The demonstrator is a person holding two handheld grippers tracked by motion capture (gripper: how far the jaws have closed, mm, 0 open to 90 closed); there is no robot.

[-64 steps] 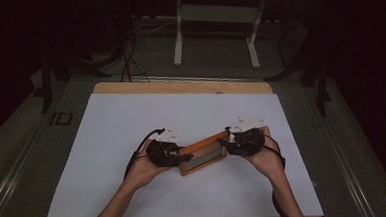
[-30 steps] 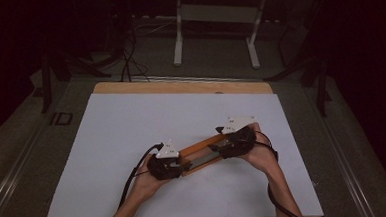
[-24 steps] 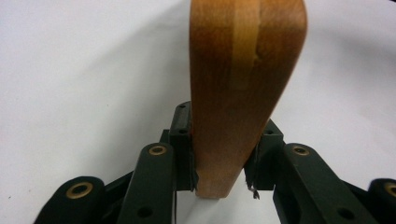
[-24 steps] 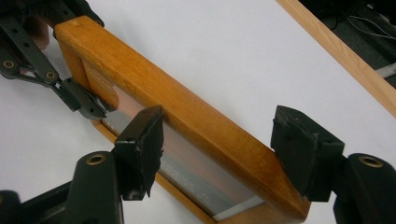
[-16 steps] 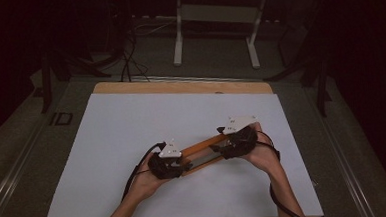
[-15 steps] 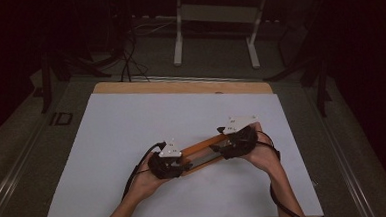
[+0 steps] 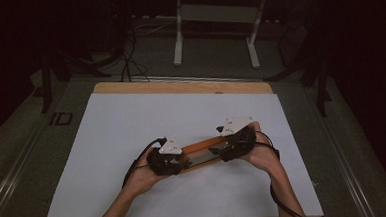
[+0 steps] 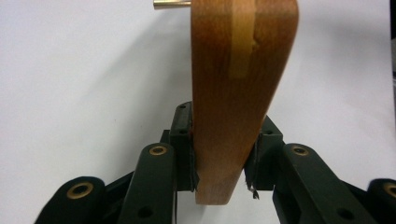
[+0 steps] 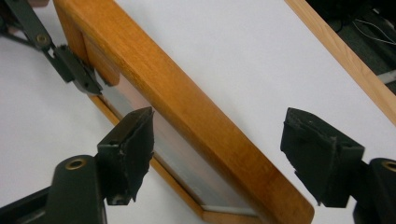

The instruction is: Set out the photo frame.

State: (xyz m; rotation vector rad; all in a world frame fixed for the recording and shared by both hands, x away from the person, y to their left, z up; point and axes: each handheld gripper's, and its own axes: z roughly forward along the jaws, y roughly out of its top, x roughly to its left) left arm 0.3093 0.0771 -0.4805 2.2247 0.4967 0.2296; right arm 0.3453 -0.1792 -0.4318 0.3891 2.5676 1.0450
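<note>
A rectangular orange-brown wooden frame with a glassy inner panel (image 7: 202,151) sits near the front middle of the white-covered bench (image 7: 132,126), held between the person's two hands, its long axis running from lower left to upper right in the high view. It appears tipped up on one long edge; whether that edge touches the bench I cannot tell.

Left gripper (image 7: 169,160): at the frame's left end, left hand (image 7: 143,175) behind it. In the left gripper view the jaws are closed narrow on the wooden end of the frame (image 8: 233,98), both pads (image 8: 184,154) pressed against opposite faces of the wood. A lighter strip of wood runs down the edge facing the camera. A small brass-coloured pin (image 8: 172,3) projects from the frame's side at the top of that view.

Right gripper (image 7: 235,142): at the frame's right end, right hand (image 7: 259,152) around it. In the right gripper view the jaws stand wide, one on each side of the frame's long rail (image 9: 187,116), neither pad touching wood. The reflective panel (image 9: 187,163) lies just beside the left pad (image 9: 133,149). The left gripper's jaws (image 9: 74,65) are seen farther off, clamped at the far end.

Beyond the bench, a pale metal stand (image 7: 216,22) on a dark floor.
</note>
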